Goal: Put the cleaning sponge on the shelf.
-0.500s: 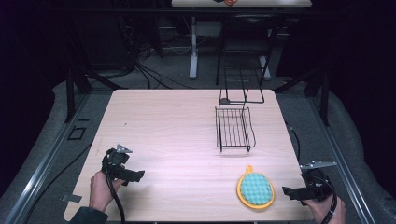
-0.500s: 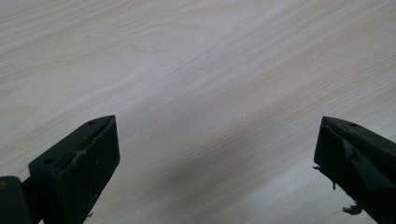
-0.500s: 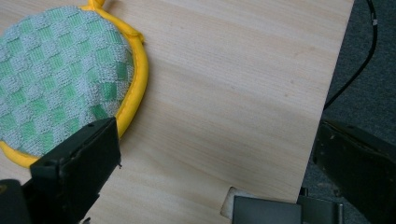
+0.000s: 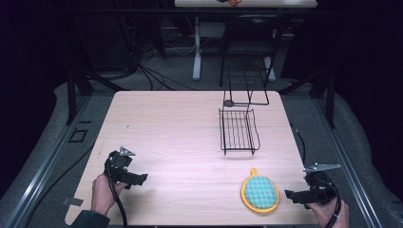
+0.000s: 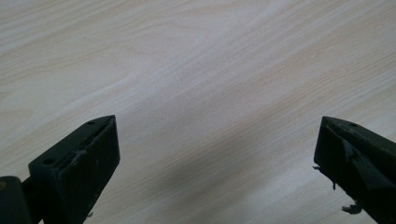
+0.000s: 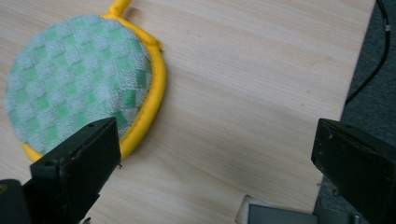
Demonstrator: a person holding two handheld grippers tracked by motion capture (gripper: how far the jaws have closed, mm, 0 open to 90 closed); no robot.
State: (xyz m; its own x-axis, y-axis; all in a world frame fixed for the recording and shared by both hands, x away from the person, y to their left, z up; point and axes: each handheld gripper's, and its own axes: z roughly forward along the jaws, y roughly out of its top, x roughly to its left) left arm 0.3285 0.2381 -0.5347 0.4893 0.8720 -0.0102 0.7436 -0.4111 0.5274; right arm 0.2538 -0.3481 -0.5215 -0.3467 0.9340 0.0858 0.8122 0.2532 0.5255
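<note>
A light wooden table (image 4: pixel 180 128) holds two things. A round green pot holder with a yellow edge (image 4: pixel 259 192) lies flat just beside the right tongs (image 4: pixel 288 194), near the front edge. A black wire rack (image 4: pixel 238 131) stands farther back, well apart from both tongs. Bare wood lies under the left tongs (image 4: pixel 142 179).

Pale wooden table (image 4: pixel 180 123) on grey floor (image 4: pixel 157 80), dark room with cables (image 4: pixel 152 71) behind.

Left claw (image 4: pixel 141 179), right claw (image 4: pixel 291 194): agape, empty.
</note>
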